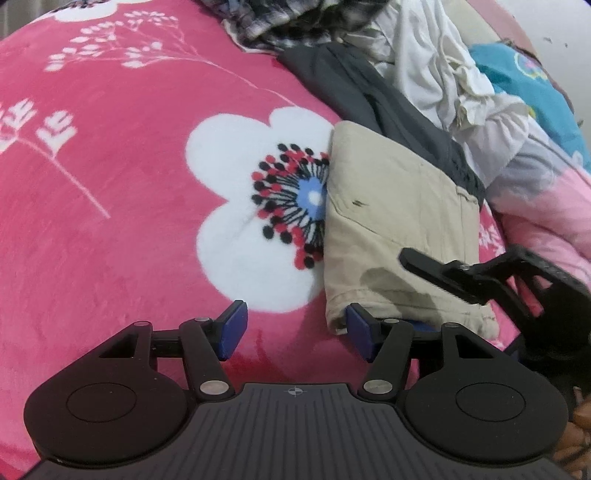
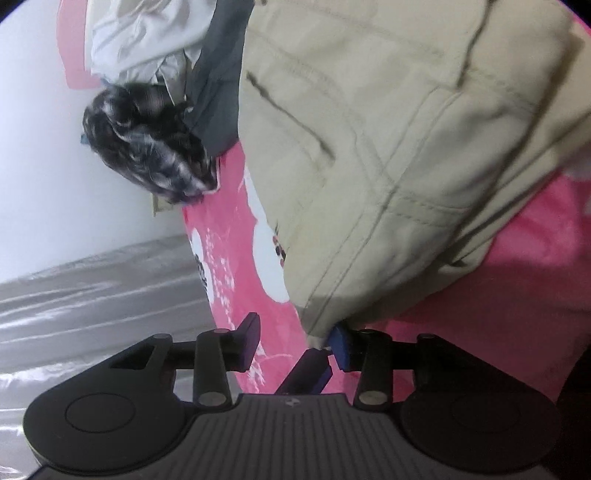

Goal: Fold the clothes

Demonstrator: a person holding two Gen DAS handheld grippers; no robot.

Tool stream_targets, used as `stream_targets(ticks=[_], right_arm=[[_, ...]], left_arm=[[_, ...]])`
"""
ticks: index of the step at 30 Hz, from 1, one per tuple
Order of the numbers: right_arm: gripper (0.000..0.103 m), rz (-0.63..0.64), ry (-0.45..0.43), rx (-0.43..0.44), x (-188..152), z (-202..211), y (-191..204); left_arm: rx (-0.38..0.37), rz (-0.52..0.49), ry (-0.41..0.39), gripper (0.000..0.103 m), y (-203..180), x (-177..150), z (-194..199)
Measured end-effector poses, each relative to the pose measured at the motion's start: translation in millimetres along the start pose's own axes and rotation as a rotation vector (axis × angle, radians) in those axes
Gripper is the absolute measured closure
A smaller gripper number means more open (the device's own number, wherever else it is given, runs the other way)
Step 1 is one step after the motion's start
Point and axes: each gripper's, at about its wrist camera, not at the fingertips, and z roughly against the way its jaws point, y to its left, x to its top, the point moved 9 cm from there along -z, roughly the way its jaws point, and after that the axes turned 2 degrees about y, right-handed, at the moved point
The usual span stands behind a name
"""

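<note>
The beige trousers [image 1: 391, 229] lie folded into a compact block at centre right of the left wrist view, on the pink floral blanket [image 1: 110, 166]; that looks like a finished fold, squared up for setting aside. The left gripper [image 1: 295, 332] is spread wide — one pad just beside the bundle's near corner, grasping nothing; the right gripper [image 2: 295, 341] is likewise released. Unfolded garments wait at upper right — three countable: plaid [image 1: 280, 18], dark grey [image 1: 369, 92], white [image 1: 443, 74].
</note>
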Motion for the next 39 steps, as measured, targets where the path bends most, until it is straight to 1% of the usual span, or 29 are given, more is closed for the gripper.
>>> stream_targets(ticks=[1,4,5,6,8,10,12,13,15,16,17,19,21,23,27,30,31,34,39], right_arm=[[0.060,-0.011,0.007,-0.005,1,-3,-1],[0.069,-0.040,0.021,-0.017,3,-11,-7],[0.080,-0.048,0.010,0.008,3,-11,-8],[0.084,-0.056,-0.001,0.032,3,-10,-9],[0.086,-0.072,-0.022,0.081,3,-9,-11],[0.088,-0.088,-0.044,0.130,4,-8,-13],[0.089,-0.106,-0.063,0.174,4,-7,-16],[0.089,-0.123,-0.061,0.176,4,-11,-21],[0.089,-0.122,-0.055,0.162,4,-11,-23],[0.089,-0.109,-0.051,0.148,4,-9,-22],[0.088,-0.097,-0.047,0.135,3,-7,-20],[0.084,-0.072,-0.039,0.108,3,-3,-18],[0.067,-0.055,-0.055,0.072,3,12,-14],[0.064,-0.057,-0.099,0.064,7,36,-13],[0.064,-0.126,-0.146,0.050,17,64,-24],[0.064,-0.180,-0.147,0.022,24,62,-39],[0.064,-0.220,-0.138,0.017,24,60,-45],[0.064,-0.285,-0.117,0.024,18,57,-50],[0.064,-0.303,-0.154,0.019,26,56,-55]], left_arm=[[0.000,0.015,-0.008,0.043,3,1,2],[-0.026,0.085,-0.020,0.043,12,3,5],[-0.046,0.095,-0.023,0.043,12,4,6],[-0.067,0.104,-0.027,0.043,12,4,6],[-0.108,0.123,-0.034,0.043,12,5,8],[-0.146,0.094,-0.035,0.042,5,5,8],[-0.159,0.055,-0.023,0.042,-3,4,4],[-0.150,0.041,-0.010,0.042,-5,3,0],[-0.129,0.015,0.039,0.042,-8,1,-12],[-0.102,0.010,0.057,0.042,-7,1,-18],[-0.082,0.014,0.071,0.042,-6,1,-23],[-0.057,0.039,0.089,0.042,-3,1,-31],[-0.055,0.061,0.094,0.042,1,1,-34],[-0.057,0.076,0.095,0.042,4,1,-34],[-0.050,0.081,0.098,0.042,5,0,-35],[-0.042,0.082,0.101,0.042,6,-1,-36],[-0.042,0.084,0.102,0.042,6,-1,-36],[-0.043,0.092,0.103,0.042,7,-1,-37],[-0.042,0.091,0.102,0.042,6,-1,-38]])
